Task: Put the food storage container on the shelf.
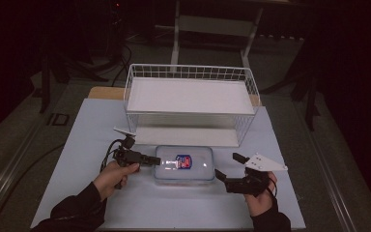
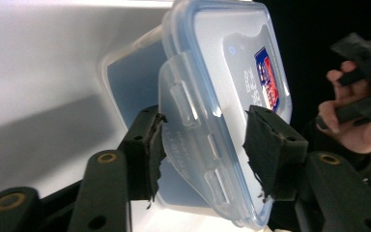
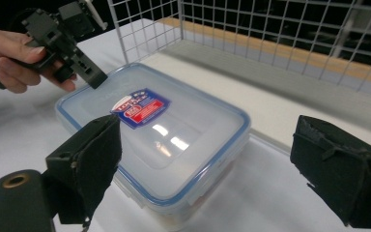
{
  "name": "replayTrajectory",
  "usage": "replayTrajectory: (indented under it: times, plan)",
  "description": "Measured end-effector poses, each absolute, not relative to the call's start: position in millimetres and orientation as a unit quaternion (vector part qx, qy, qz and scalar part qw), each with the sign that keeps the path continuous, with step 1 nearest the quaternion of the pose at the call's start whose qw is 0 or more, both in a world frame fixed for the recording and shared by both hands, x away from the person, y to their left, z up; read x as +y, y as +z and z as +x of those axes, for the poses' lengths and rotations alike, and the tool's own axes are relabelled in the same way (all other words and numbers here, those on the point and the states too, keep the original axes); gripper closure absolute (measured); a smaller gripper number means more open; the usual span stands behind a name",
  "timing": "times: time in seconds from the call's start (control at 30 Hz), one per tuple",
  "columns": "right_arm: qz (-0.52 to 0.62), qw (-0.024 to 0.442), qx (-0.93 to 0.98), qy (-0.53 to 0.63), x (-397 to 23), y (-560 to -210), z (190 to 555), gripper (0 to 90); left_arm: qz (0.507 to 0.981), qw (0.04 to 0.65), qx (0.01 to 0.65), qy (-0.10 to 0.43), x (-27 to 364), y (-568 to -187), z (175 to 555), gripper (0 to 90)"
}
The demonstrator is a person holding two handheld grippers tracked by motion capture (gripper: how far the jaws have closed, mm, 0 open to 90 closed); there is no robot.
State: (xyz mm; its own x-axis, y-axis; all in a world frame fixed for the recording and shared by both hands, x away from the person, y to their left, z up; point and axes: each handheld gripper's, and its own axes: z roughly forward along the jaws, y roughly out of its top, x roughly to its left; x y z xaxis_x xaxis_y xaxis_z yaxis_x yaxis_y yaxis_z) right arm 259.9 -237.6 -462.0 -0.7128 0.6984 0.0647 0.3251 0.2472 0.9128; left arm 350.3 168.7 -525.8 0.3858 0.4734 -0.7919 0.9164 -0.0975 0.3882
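- Here's the clear plastic food container with a blue-rimmed snap lid (image 1: 184, 164), sitting flat on the pale blue-grey table top (image 1: 77, 145), just in front of the white wire shelf rack (image 1: 189, 101).
- A red and blue label (image 3: 139, 108) sits on the lid, nearer the container's left end.
- The left gripper (image 1: 150, 160), held in the person's left hand (image 1: 113, 175), is right at the container's left end, its black jaws pointing in across the lid's edge.
- In the left gripper view the two jaws straddle the clear side latch flap (image 2: 193, 130) on that end; the flap stands between the pads.
- One pad (image 2: 150, 154) looks to touch the flap's edge; the other pad (image 2: 270, 154) sits against the lid's blue rim. I can't tell whether they are squeezing.
- The right gripper (image 1: 227, 171), in the person's right hand (image 1: 258, 195), hangs just beside the container's right front corner, grey three-cornered plate (image 1: 264, 163) on top.
- In the right gripper view its jaws stand wide apart, released, gripping nothing, with the container's near corner lying between and beyond them.
- The rack's upper tier holds a white shelf board (image 1: 188, 94); a second white board (image 1: 183, 135) lies under it.
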Motion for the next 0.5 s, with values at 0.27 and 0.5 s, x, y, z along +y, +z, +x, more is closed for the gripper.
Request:
replayTrajectory:
  times: [0.27, 0.5]
  plan:
    - [0.364, 0.124, 0.776, 0.5, -234.0, -471.9, 273.1, 9.9, 0.713, 0.461, 0.474, -0.234, 168.1, -518.9, 341.7, 54.1]
    - [0.397, 0.063, 0.77, 0.495, -240.2, -481.7, 288.5, 10.2, 0.72, 0.469, 0.458, -0.226, 168.3, -516.1, 335.2, 56.0]
